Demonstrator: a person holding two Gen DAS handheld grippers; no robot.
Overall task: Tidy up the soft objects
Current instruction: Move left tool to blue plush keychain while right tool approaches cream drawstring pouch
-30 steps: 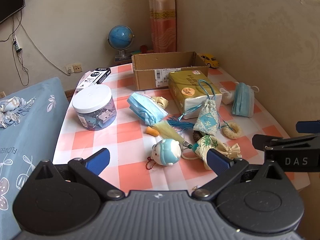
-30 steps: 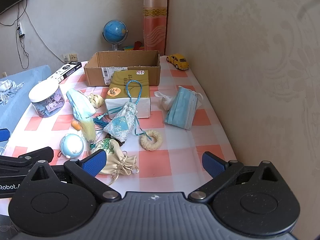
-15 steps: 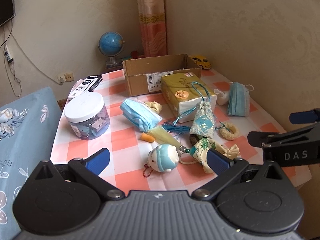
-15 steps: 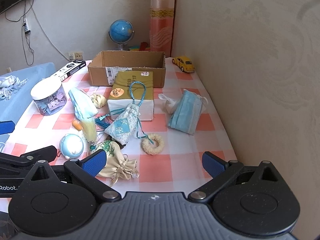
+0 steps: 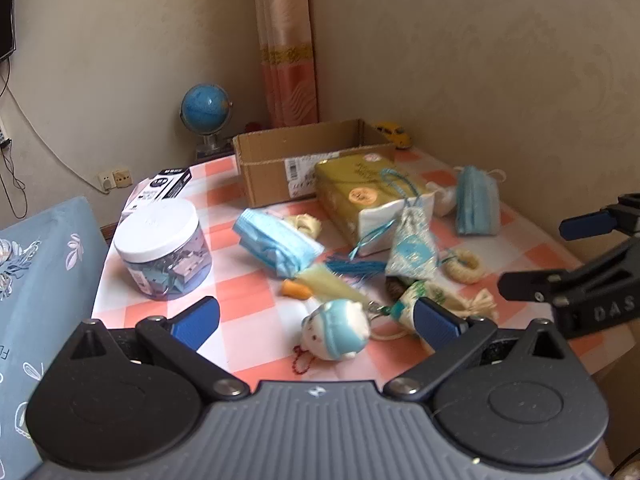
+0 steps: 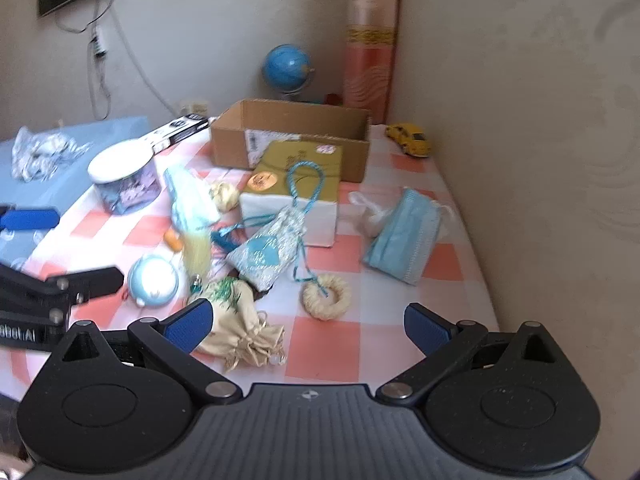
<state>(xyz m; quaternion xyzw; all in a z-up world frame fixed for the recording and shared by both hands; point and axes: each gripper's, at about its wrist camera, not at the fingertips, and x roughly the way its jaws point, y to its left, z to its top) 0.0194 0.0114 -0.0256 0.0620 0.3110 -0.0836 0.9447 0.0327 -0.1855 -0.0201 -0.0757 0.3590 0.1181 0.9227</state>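
Left gripper point(image 5: 316, 318), right gripper point(image 6: 308, 324): fingers spread wide, holding nothing.

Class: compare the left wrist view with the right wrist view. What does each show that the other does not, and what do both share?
Only the left wrist view shows the left gripper head-on, open. Only the right wrist view shows the right gripper head-on, open, and the wall cable. Both share the cardboard box, tissue pack, jar and globe.
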